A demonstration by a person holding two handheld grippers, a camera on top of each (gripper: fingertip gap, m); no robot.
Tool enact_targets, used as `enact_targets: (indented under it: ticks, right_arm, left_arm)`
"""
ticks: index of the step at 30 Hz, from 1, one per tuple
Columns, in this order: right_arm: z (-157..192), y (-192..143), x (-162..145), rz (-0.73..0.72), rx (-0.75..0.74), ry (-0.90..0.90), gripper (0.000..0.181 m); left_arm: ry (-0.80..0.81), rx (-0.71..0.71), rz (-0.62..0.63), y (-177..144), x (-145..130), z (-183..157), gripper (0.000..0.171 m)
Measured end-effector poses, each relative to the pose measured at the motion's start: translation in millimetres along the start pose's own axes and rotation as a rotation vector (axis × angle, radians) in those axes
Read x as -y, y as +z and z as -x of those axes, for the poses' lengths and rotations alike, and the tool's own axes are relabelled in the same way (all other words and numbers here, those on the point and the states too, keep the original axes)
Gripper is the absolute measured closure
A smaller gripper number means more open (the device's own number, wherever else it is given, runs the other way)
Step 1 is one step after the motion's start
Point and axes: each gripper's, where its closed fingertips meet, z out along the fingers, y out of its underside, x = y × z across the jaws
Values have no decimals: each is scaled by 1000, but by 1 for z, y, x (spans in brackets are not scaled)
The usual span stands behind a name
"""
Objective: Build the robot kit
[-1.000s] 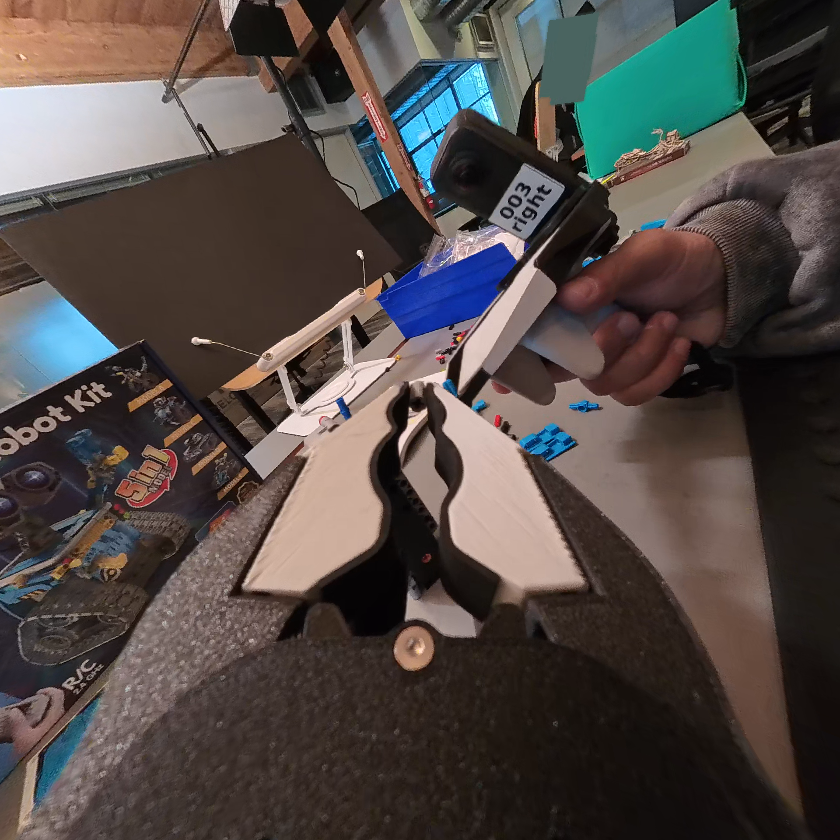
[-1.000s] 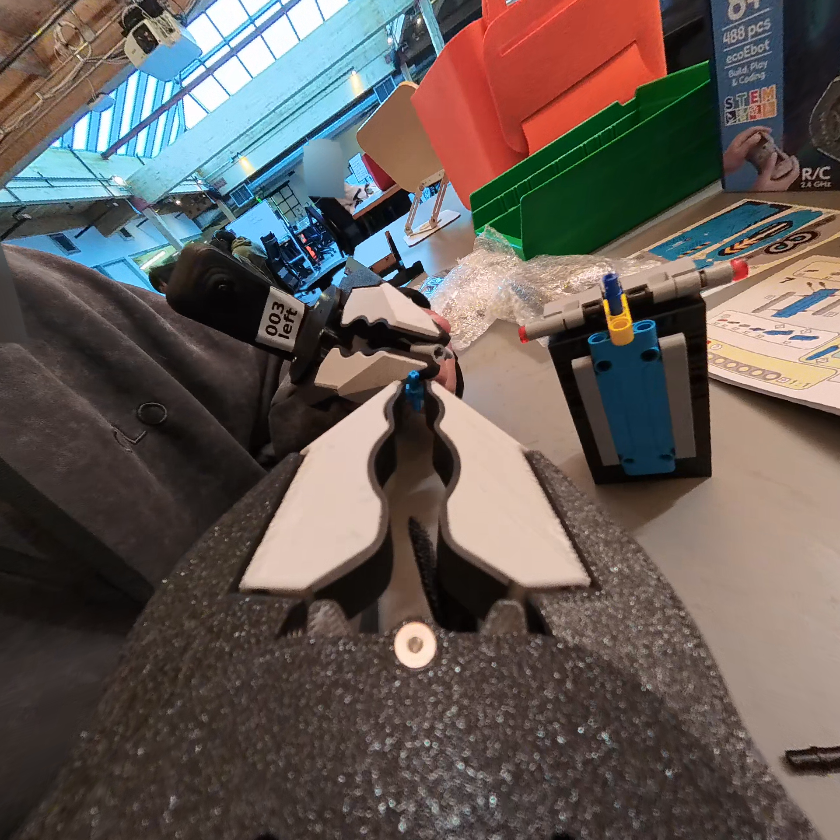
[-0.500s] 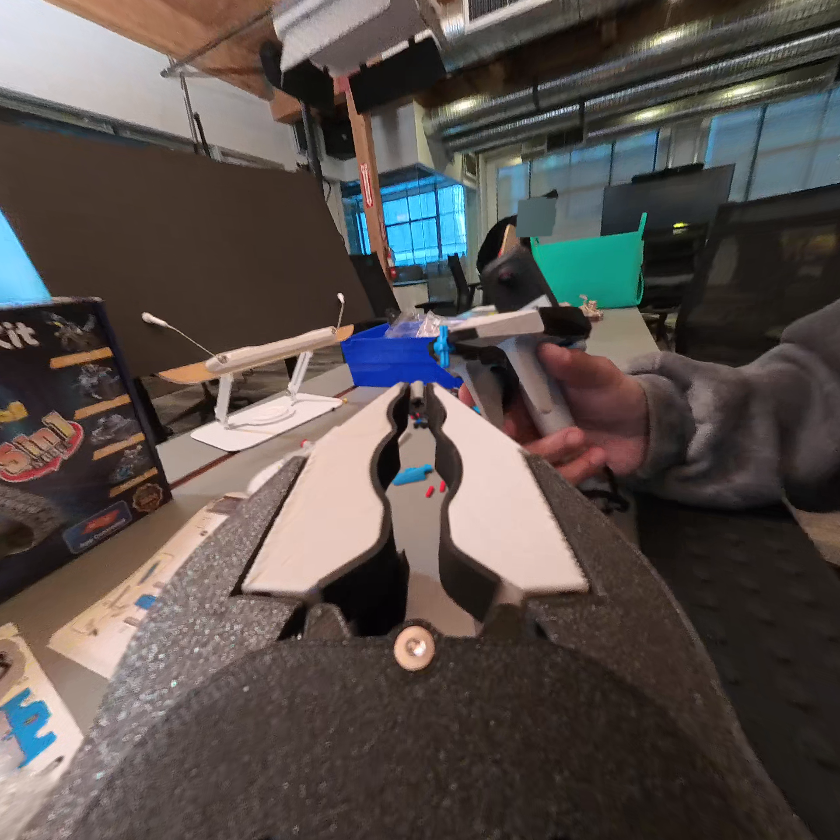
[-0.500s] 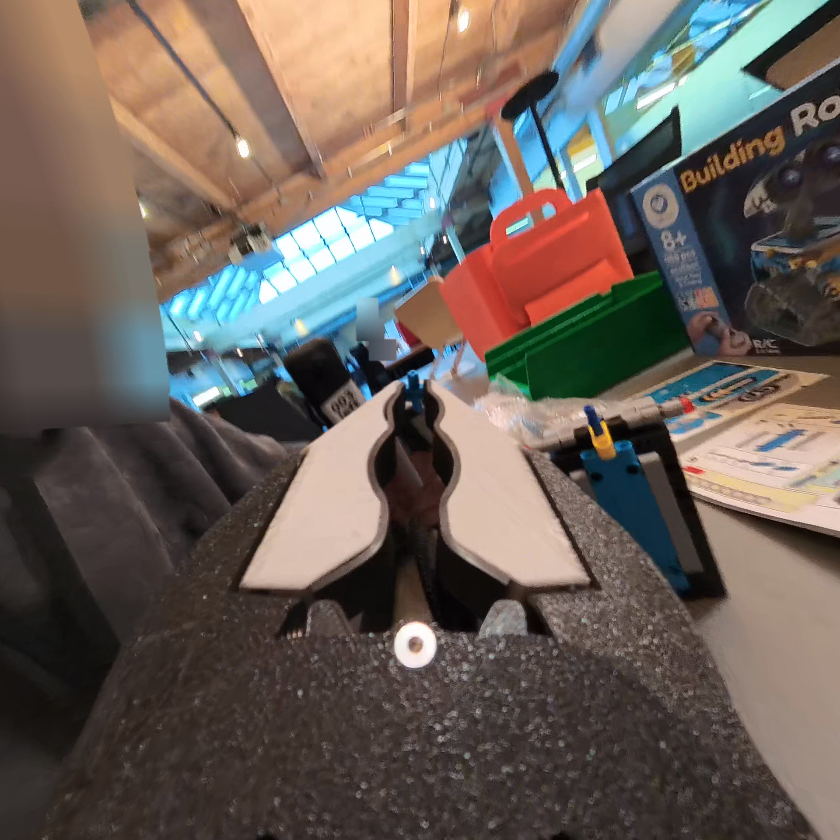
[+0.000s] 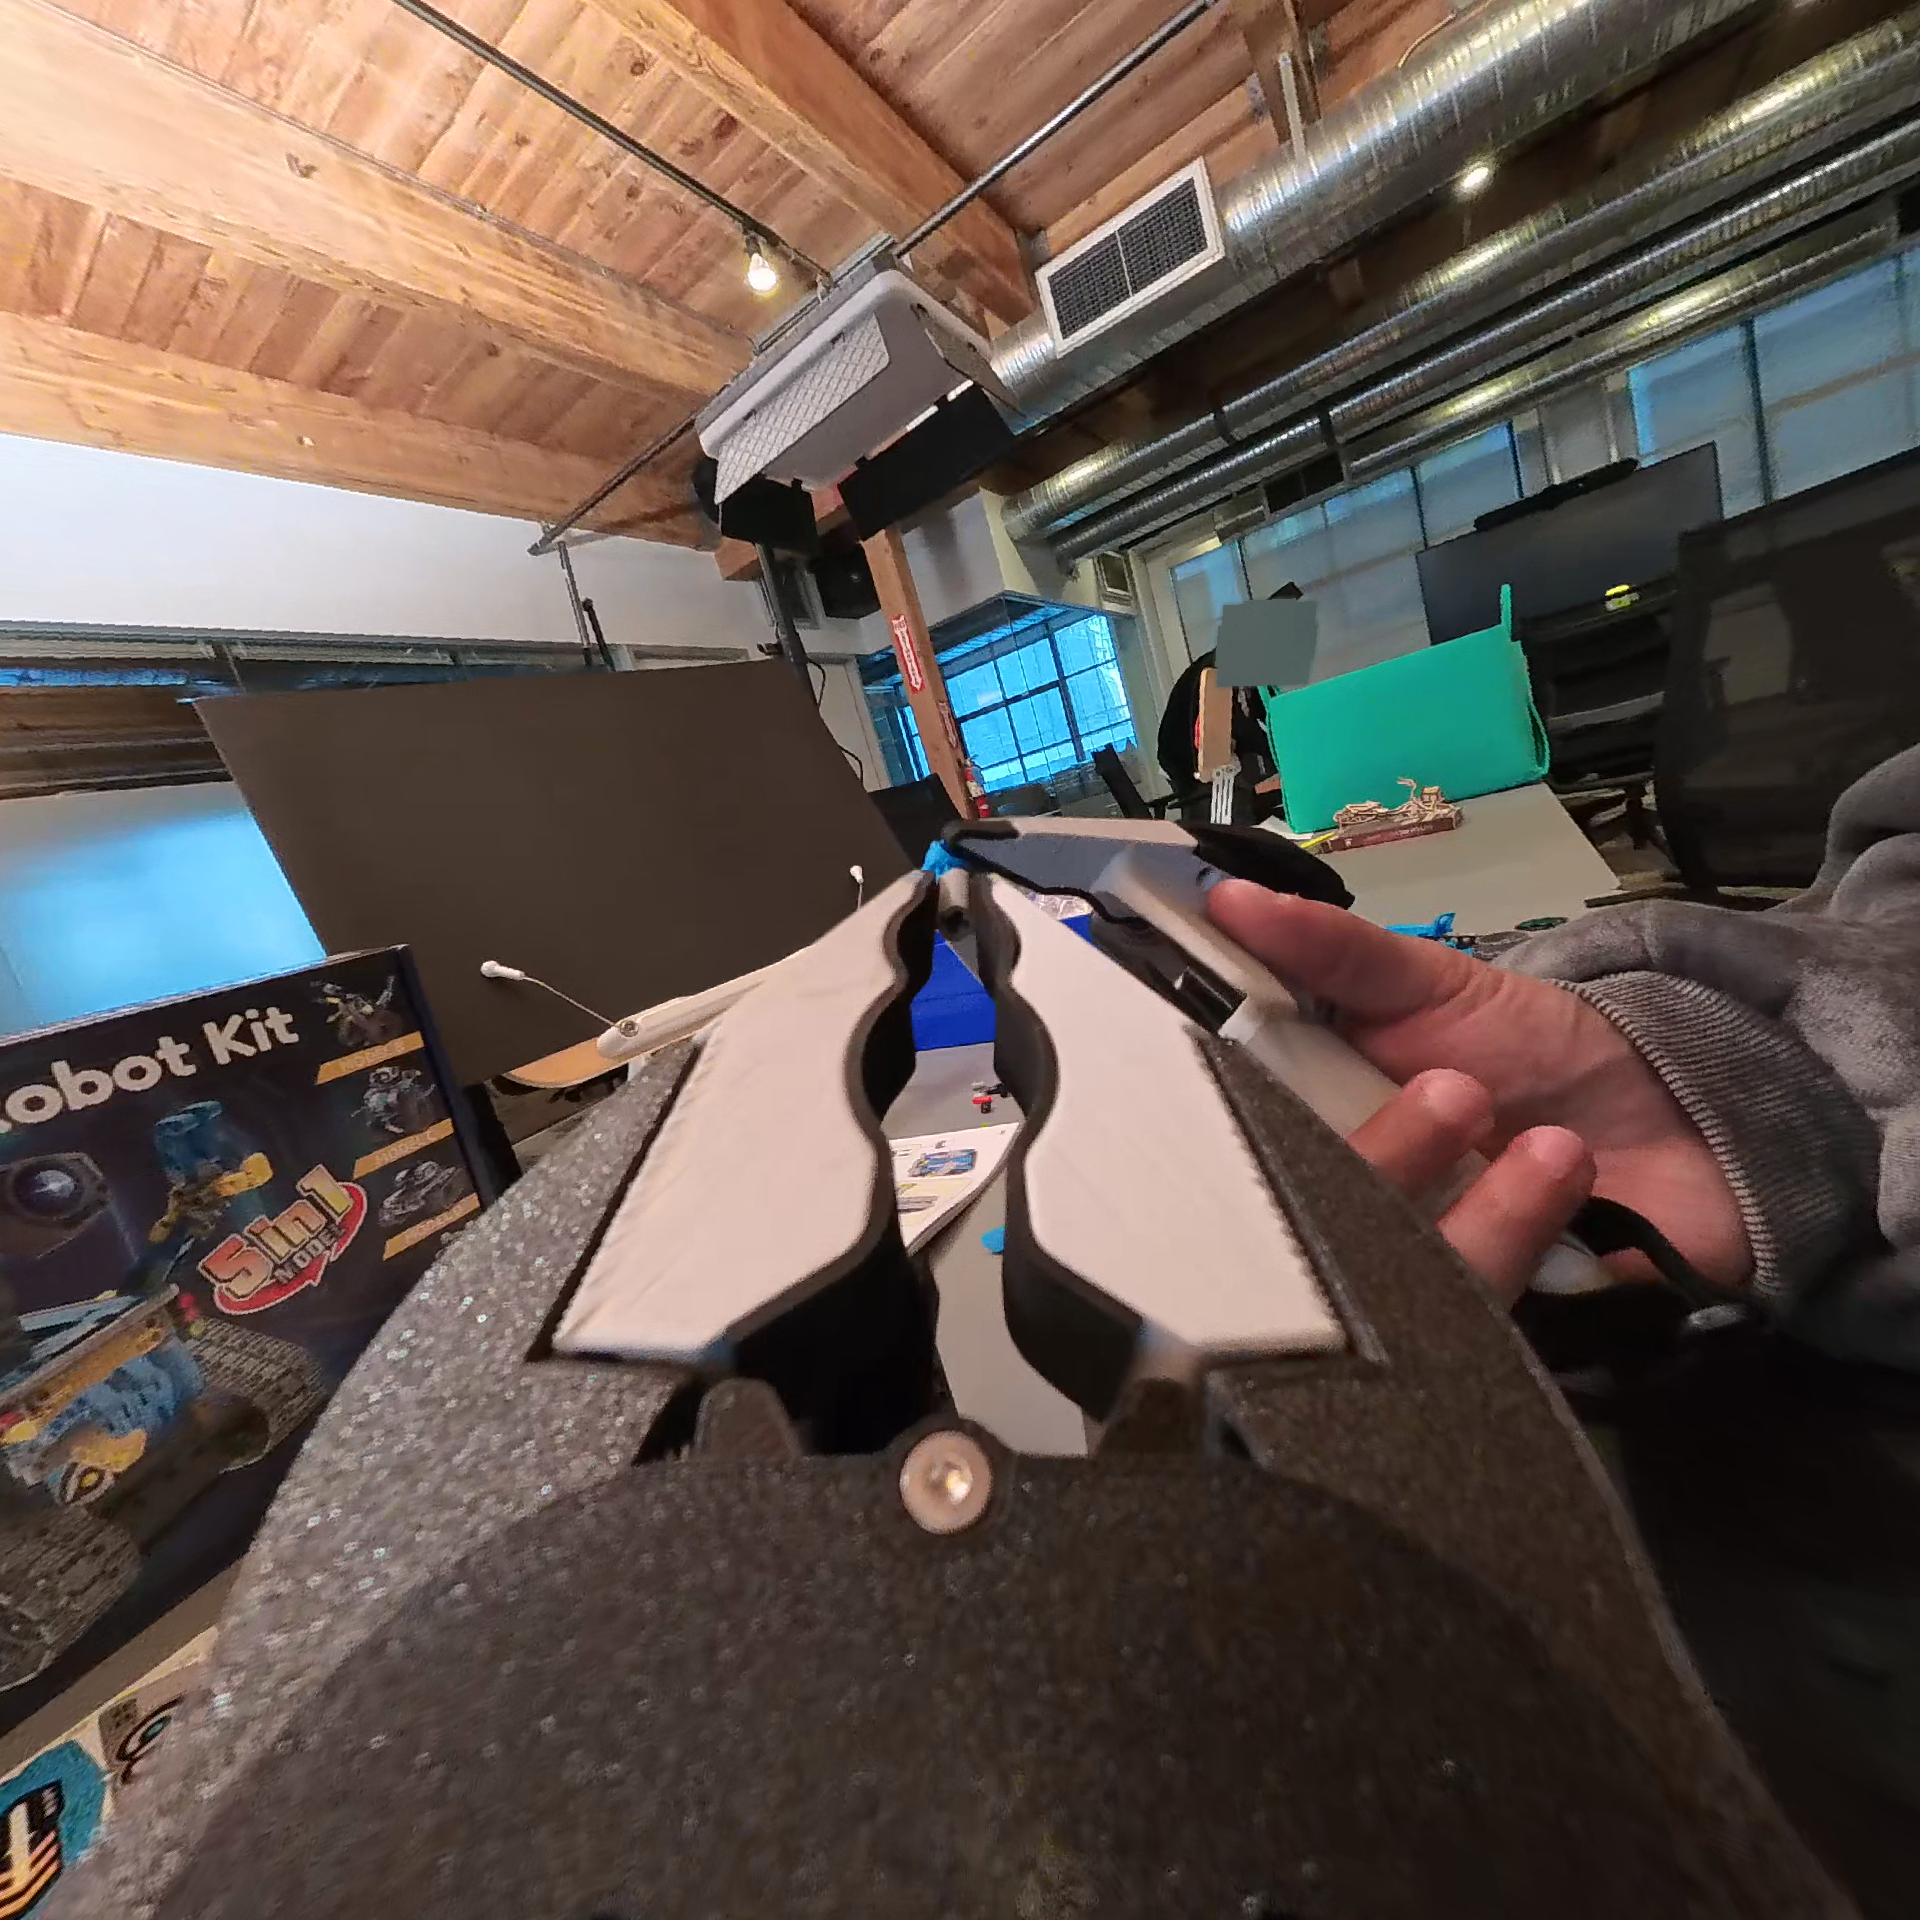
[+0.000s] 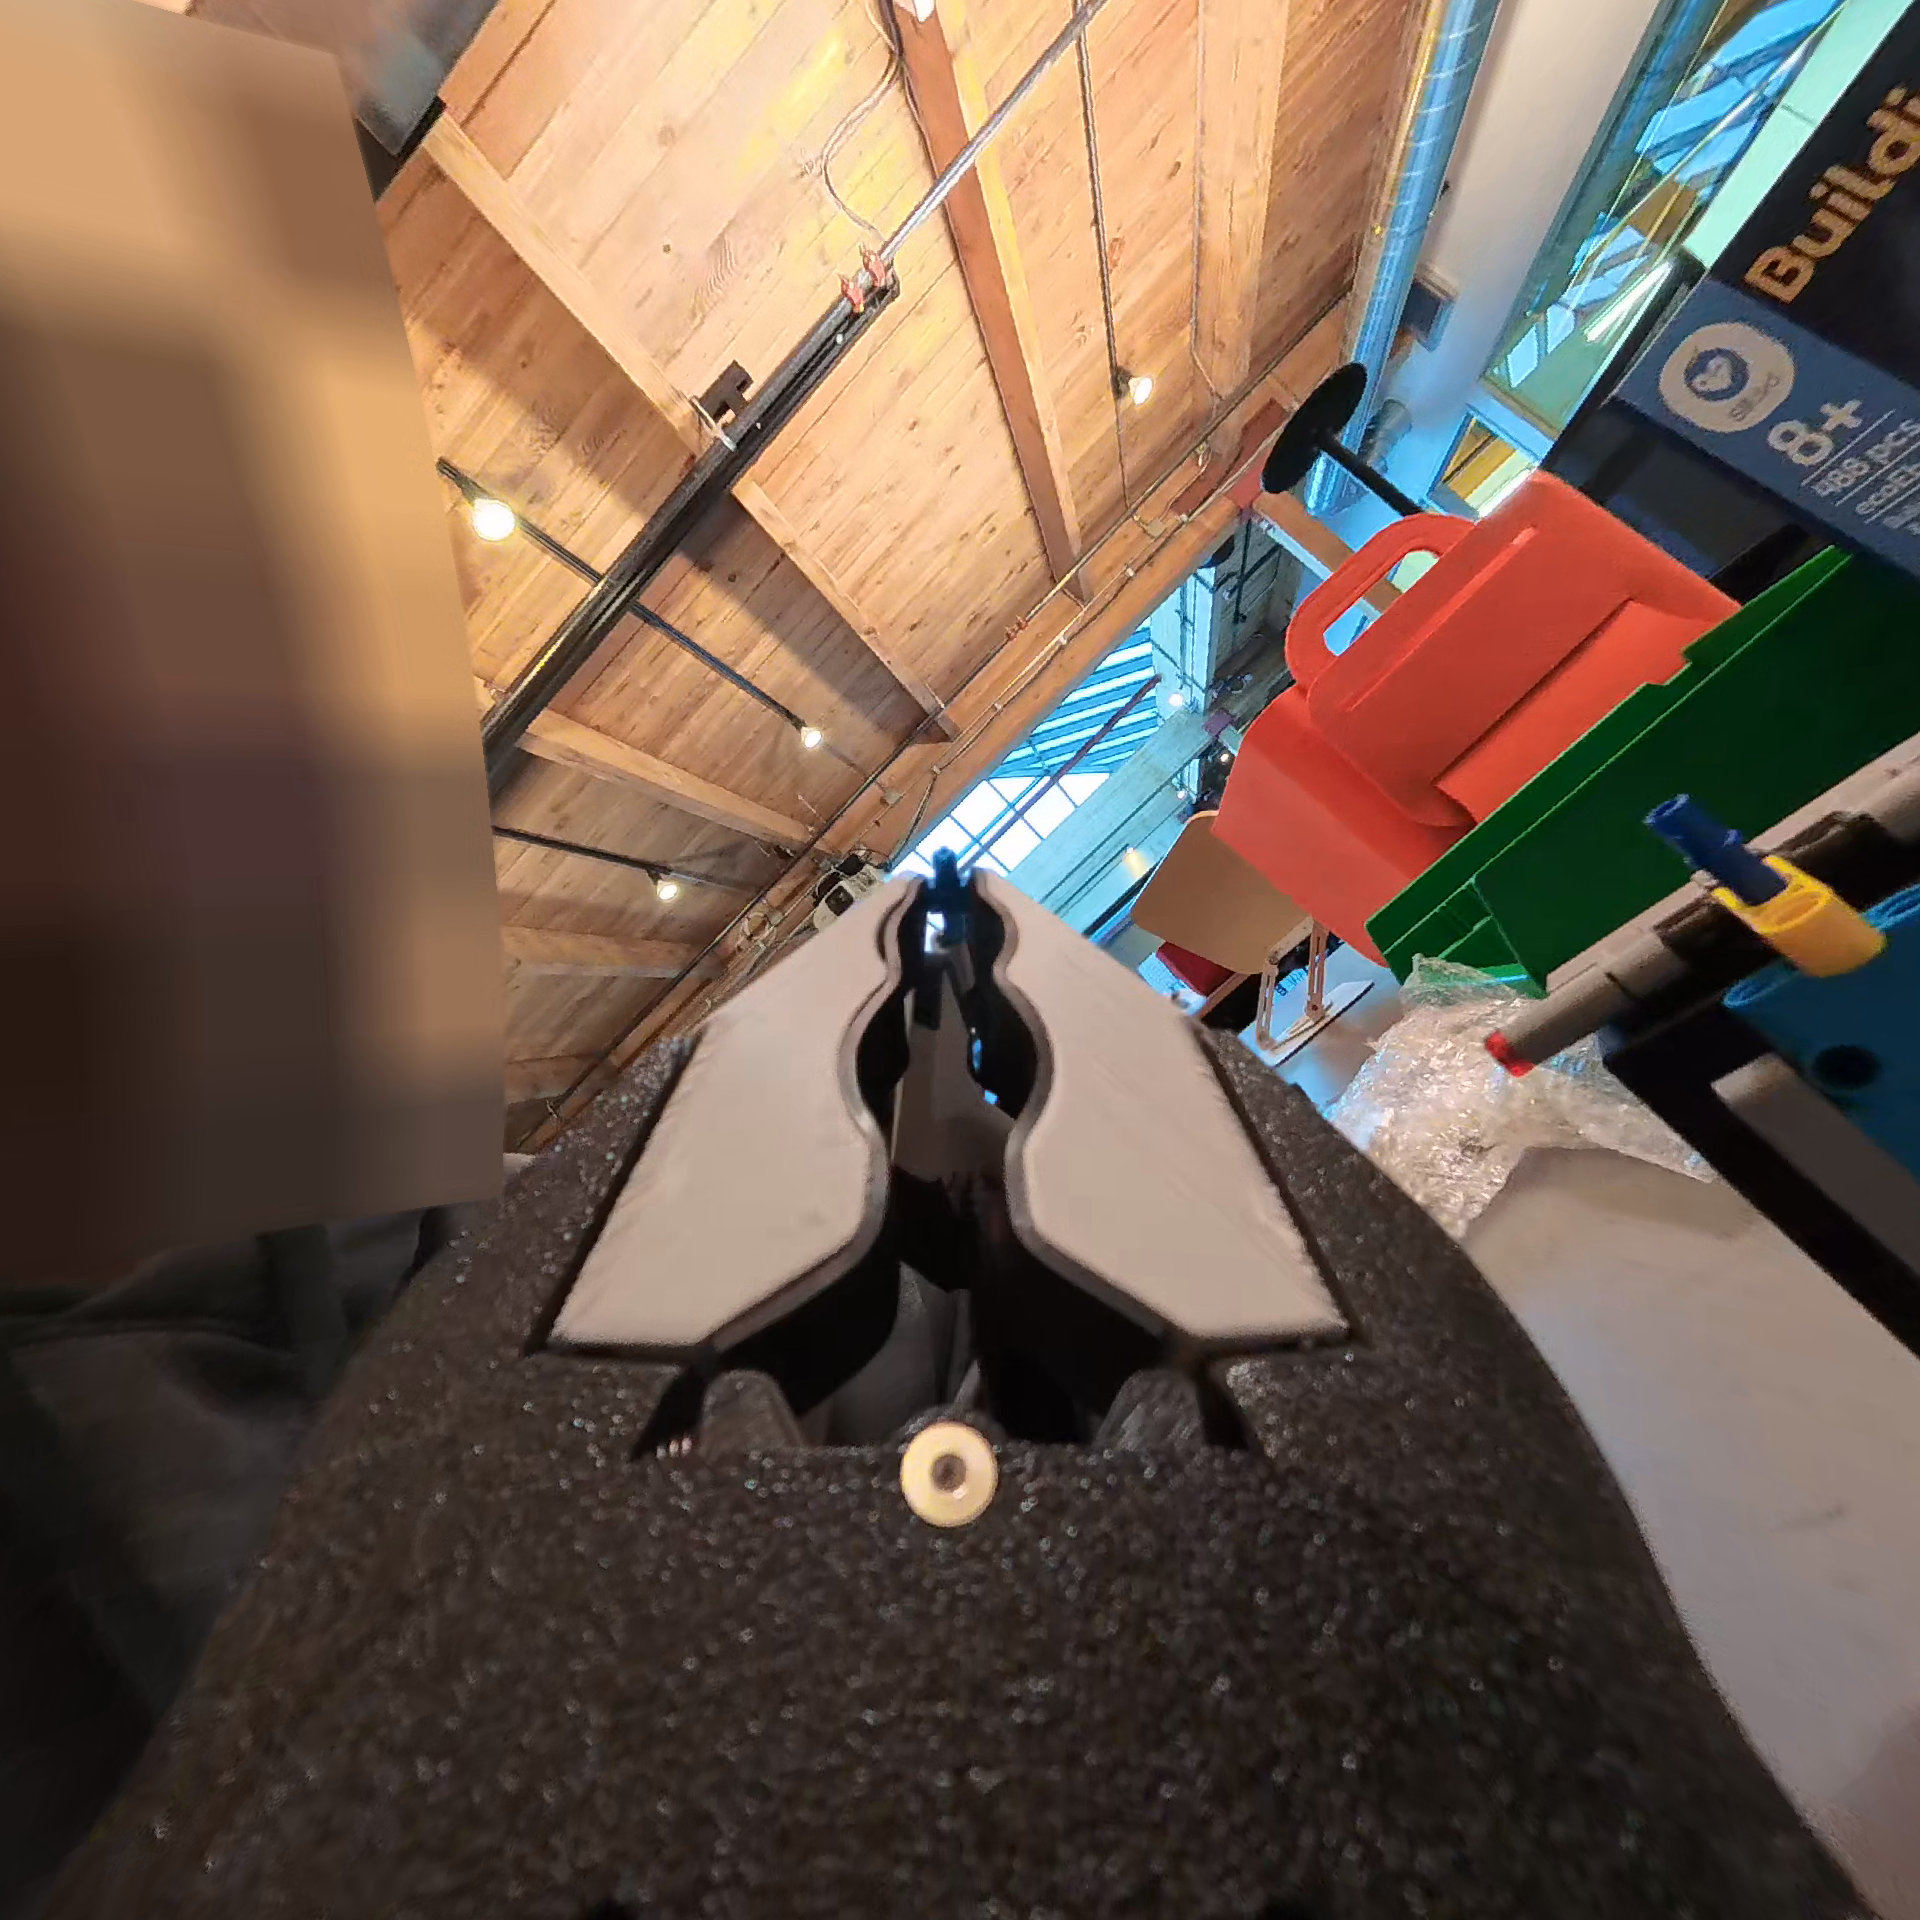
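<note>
My left gripper (image 5: 948, 902) pinches a short pale-grey plastic rod (image 5: 950, 914) between nearly closed tips, raised above the grey table (image 5: 1475, 852). My right gripper (image 6: 948, 902) is clamped on a small blue plastic peg (image 6: 945, 896); in the left wrist view that peg (image 5: 938, 858) sits just beside the rod. Judgement: both pieces are light, stiff and smooth, likely to slip or twist, so hold mid-length at the tips. A black, grey and blue brick assembly (image 6: 1766, 997) stands at right, near the crinkled plastic bag (image 6: 1475, 1081).
</note>
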Motion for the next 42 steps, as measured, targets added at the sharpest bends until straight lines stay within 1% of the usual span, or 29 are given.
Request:
enact_targets:
  ticks: [5,9,20,24,28,30,33,37,42]
  right_arm:
    - [-2,-2,0,5,-2,23,174]
    - [-3,-2,0,15,-18,-31,174]
    - [6,1,-1,11,-9,-133,174]
    - [6,1,-1,12,-24,-184,175]
    - [8,2,-1,11,-19,-201,174]
    - [9,3,-1,8,-31,-249,173]
    - [13,4,-1,6,-34,-319,174]
    - [10,4,0,6,-58,-347,174]
    - [7,4,1,0,-71,-348,174]
  left_arm:
    - [12,2,14,0,-4,1,165]
    - [-53,-15,18,0,-5,2,165]
    - [-308,-41,-33,0,3,1,165]
    - [-446,-71,-47,0,3,2,165]
    - [-534,-102,-63,0,5,2,165]
    - [-623,-129,-71,0,6,2,165]
    - [-692,-164,-86,0,8,1,165]
    - [-821,-198,-90,1,6,3,165]
    - [-878,-213,-86,1,3,5,165]
